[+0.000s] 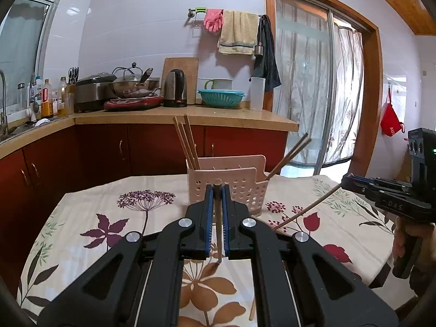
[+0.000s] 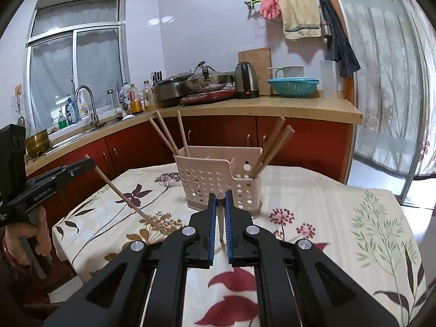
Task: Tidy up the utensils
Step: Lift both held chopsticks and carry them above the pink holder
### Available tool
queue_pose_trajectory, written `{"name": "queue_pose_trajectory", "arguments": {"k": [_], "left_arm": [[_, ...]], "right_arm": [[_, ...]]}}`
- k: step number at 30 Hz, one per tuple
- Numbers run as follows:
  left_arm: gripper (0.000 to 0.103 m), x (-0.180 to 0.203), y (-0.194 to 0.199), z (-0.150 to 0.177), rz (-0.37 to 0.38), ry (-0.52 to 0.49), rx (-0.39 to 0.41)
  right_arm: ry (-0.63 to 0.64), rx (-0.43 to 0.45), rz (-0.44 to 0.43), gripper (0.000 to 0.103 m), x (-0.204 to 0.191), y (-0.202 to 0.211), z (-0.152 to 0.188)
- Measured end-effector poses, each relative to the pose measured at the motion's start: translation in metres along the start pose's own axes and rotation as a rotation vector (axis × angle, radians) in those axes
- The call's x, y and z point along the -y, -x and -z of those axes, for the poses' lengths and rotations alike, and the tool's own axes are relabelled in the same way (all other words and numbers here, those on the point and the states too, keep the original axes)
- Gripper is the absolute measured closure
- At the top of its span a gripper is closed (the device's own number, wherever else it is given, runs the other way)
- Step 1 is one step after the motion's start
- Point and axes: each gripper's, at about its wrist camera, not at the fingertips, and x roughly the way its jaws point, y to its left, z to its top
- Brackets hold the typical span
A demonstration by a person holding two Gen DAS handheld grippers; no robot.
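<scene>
A pink perforated utensil holder (image 1: pixel 227 182) stands on the flowered tablecloth, with several wooden chopsticks (image 1: pixel 186 143) upright in it; it also shows in the right wrist view (image 2: pixel 218 179). My left gripper (image 1: pixel 217 190) is shut on a chopstick (image 1: pixel 218 223), held just in front of the holder; from the right wrist view this chopstick (image 2: pixel 125 197) slants down to the cloth. My right gripper (image 2: pixel 221 200) is shut on another chopstick (image 2: pixel 221 226); in the left wrist view that chopstick (image 1: pixel 305 208) slants from the right gripper (image 1: pixel 344 182) to the table.
The table (image 2: pixel 340 218) carries a floral cloth. Behind it run red cabinets and a counter (image 1: pixel 190 117) with a kettle (image 1: pixel 175 88), wok, teal colander (image 1: pixel 221 98) and bottles. A sink and tap (image 2: pixel 87 103) stand at the left. A glass sliding door (image 1: pixel 313 81) is at the right.
</scene>
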Motion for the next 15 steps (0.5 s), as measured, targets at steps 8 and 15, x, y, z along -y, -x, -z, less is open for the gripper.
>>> {"name": "queue_pose_trajectory", "arguments": {"k": [8,15], "left_arm": [[0.096,0.000,-0.011,-0.007,-0.009,-0.027,0.011],[0.096,-0.004,-0.013,-0.022,-0.002,-0.024,0.038]], "right_arm": [[0.004,0.007,-0.017,0.096,-0.004,-0.020,-0.010],[0.011,0.050,-0.009,0.096,-0.004,-0.014,-0.030]]}}
